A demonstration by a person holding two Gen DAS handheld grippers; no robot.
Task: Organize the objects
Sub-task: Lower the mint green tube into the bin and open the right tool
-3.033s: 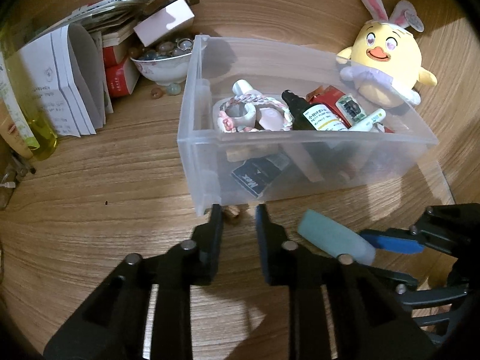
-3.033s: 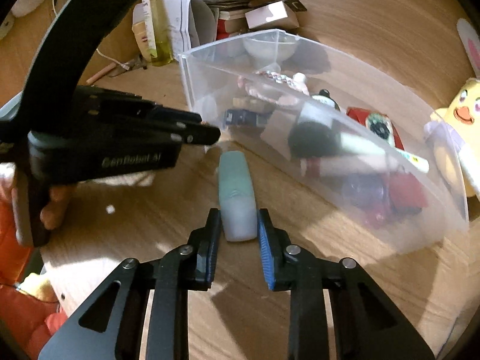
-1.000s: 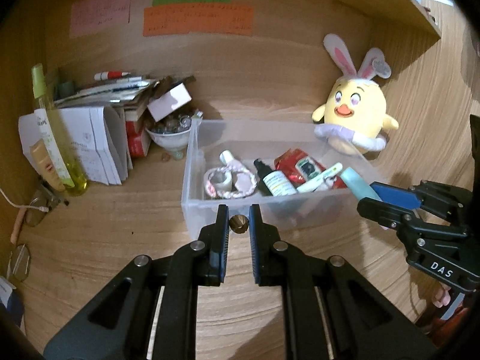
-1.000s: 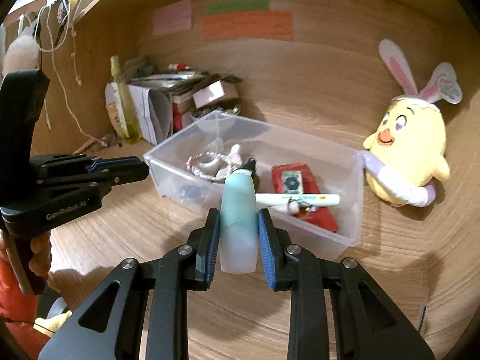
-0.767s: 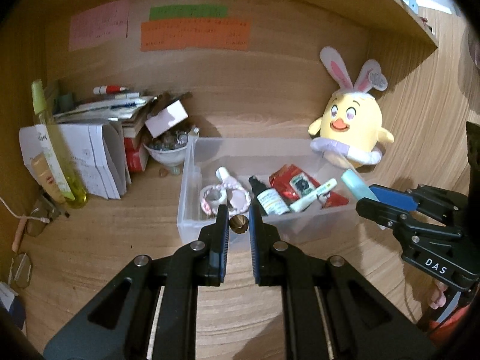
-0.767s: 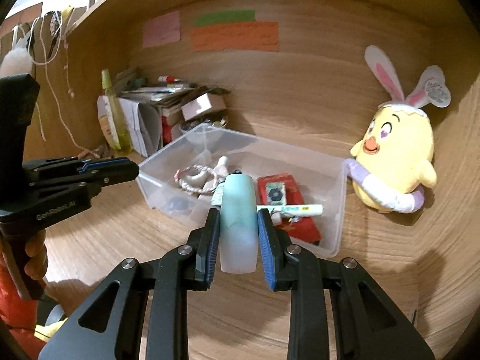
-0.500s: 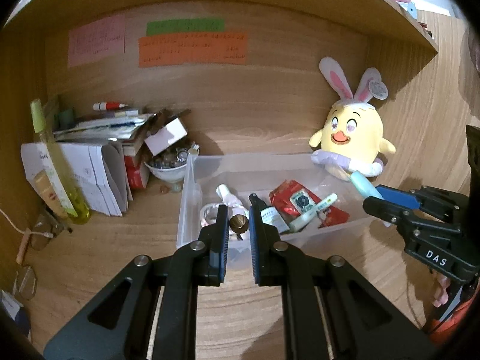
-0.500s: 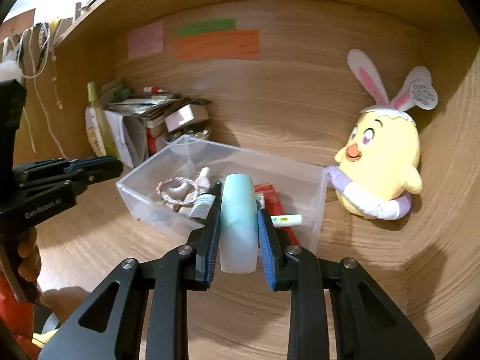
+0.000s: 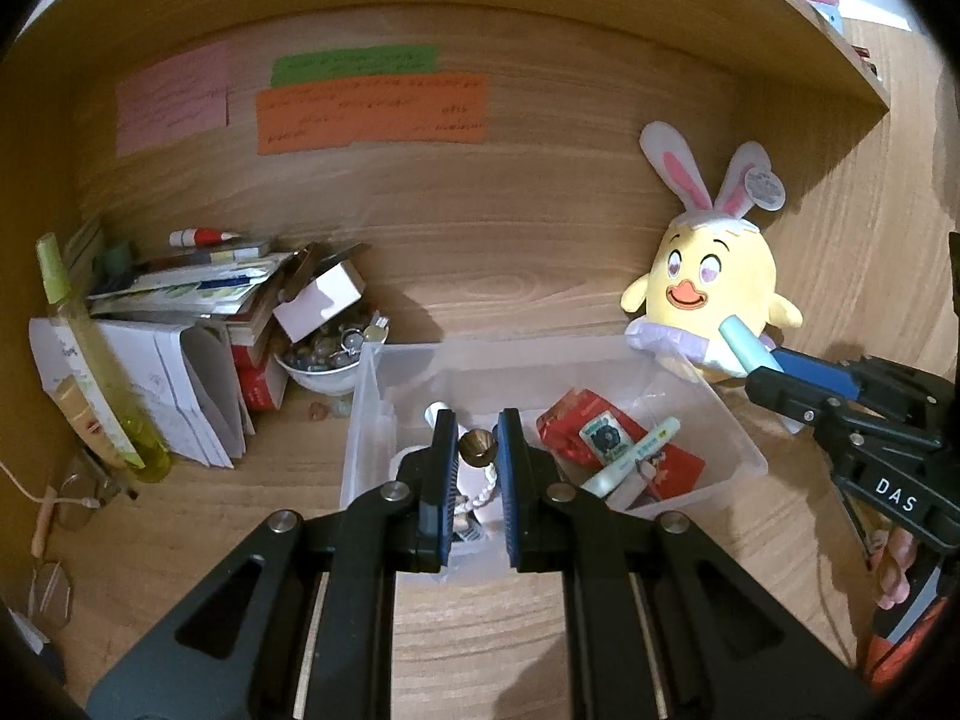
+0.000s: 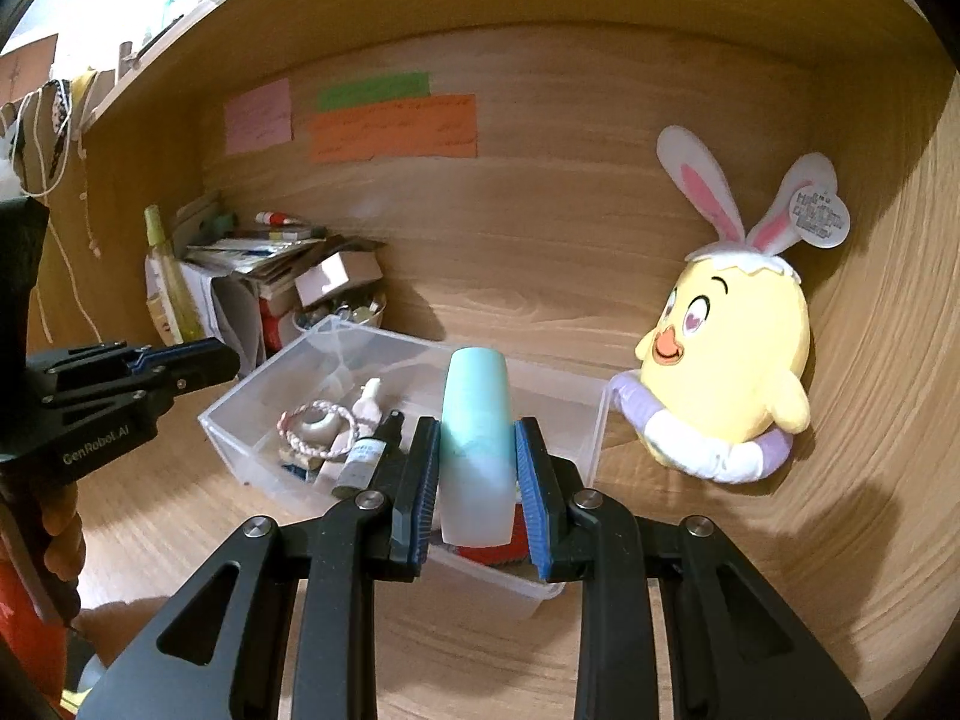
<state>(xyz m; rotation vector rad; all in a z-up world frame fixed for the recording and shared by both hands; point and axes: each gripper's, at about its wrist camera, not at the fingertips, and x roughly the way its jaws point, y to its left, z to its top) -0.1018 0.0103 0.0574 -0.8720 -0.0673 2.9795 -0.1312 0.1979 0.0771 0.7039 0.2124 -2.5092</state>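
A clear plastic bin (image 9: 744,450) (image 10: 240,438) stands on the wooden desk, holding a braided pink bracelet (image 10: 315,423), a small dark dropper bottle (image 10: 366,456), a red packet (image 9: 600,432) and a white pen (image 9: 630,462). My left gripper (image 9: 476,447) is shut on a small round brown bead (image 9: 477,445), held above the bin's near left part. My right gripper (image 10: 474,450) is shut on a pale teal tube (image 10: 477,444) (image 9: 744,348), raised over the bin's near right corner. In the left wrist view the right gripper (image 9: 774,372) comes in from the right beside the bin.
A yellow chick plush with rabbit ears (image 9: 708,294) (image 10: 726,360) leans on the back wall right of the bin. At left stand a pile of papers and books (image 9: 180,324), a white bowl of beads (image 9: 324,360) and a tall yellow-green bottle (image 9: 90,354). Glasses (image 9: 54,588) lie at the front left.
Both grippers have risen and moved toward the bin with their objects still held. The bead now hangs over the bin's inside, and the tube sits above the bin's near edge.
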